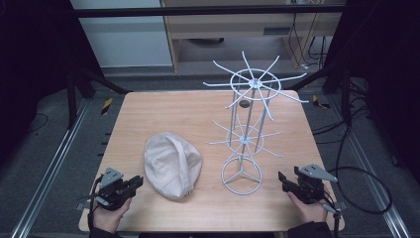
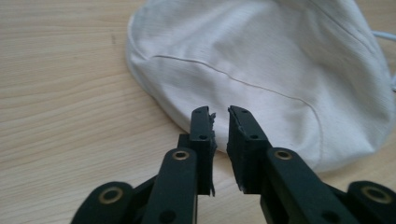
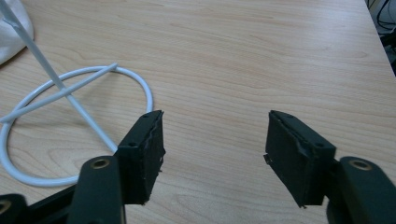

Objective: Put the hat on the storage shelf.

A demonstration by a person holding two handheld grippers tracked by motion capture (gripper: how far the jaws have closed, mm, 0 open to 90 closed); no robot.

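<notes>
My fingers nearing the cap

The white cap (image 2: 261,70) is lying just ahead of my nearly closed, empty left fingers (image 2: 219,114); my right fingers (image 3: 215,123) are standing open, empty.

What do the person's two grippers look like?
Both are black. The left gripper and the right gripper each carry a grey three-cornered plate on top and have two flat black jaws with worn, ragged pads and brass-coloured rivets. A black cable trails from the right one. The person wears dark sleeves.
</notes>
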